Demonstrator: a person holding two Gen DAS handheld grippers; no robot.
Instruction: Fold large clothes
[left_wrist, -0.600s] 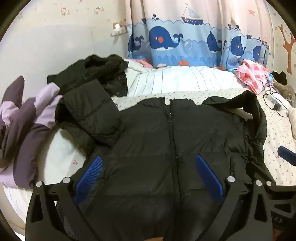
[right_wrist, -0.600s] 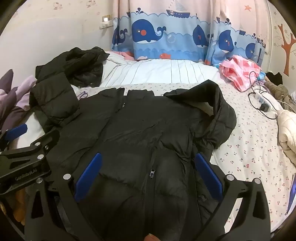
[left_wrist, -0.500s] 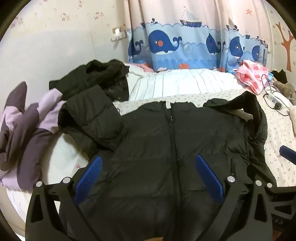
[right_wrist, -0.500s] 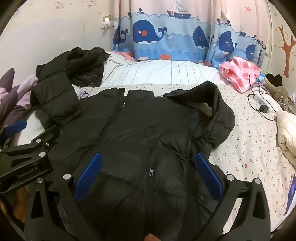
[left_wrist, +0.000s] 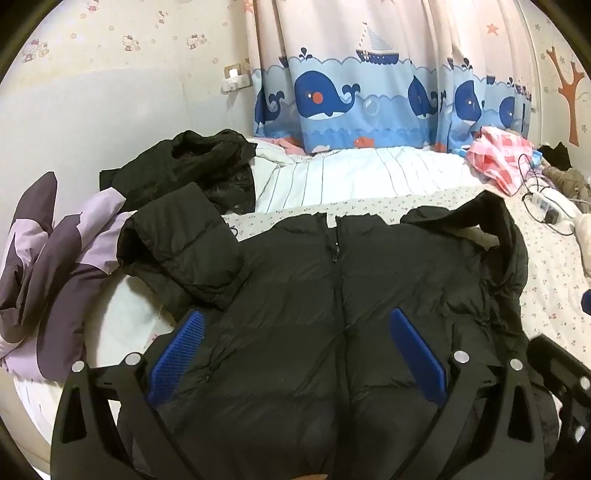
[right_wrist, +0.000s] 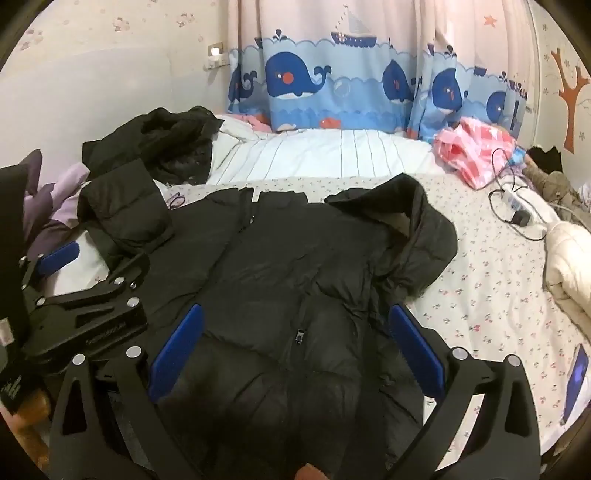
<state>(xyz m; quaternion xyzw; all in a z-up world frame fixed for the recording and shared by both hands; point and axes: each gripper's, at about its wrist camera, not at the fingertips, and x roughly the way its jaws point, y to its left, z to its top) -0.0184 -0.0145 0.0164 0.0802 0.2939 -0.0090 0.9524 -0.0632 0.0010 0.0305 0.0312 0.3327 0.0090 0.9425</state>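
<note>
A bed (left_wrist: 554, 280) with a small-flowered sheet is filling the room below a whale-print curtain (left_wrist: 332, 99), and a white striped duvet (left_wrist: 351, 177) is lying along its far side. 1 black puffer jacket (left_wrist: 314, 295) is lying front up and zipped in the middle of the sheet, collar toward the curtain. Its 2 sleeves are lying differently: 1 is doubled back in a bulky fold at the left shoulder (left_wrist: 184, 240), the other is arching along the right side (right_wrist: 424, 229).

1 more black garment (left_wrist: 192, 162) is sitting crumpled behind that left fold, 1 purple and lilac garment (left_wrist: 48, 258) is bunching at the bed's left edge, 1 pink checked cloth (left_wrist: 502, 158) is lying near the curtain, and 1 cream padded garment (right_wrist: 569, 258) is sitting at the right edge. 1 power strip (right_wrist: 521, 206) with its cables is lying beside it.

Bare sheet is showing to the jacket's right and in a narrow strip on its left.

The left gripper (left_wrist: 295, 336) and the right gripper (right_wrist: 295, 332) are both hanging over the jacket's lower front, fingers spread fully wide, gripping nothing. The left one is showing in the right wrist view just beside the folded sleeve.
</note>
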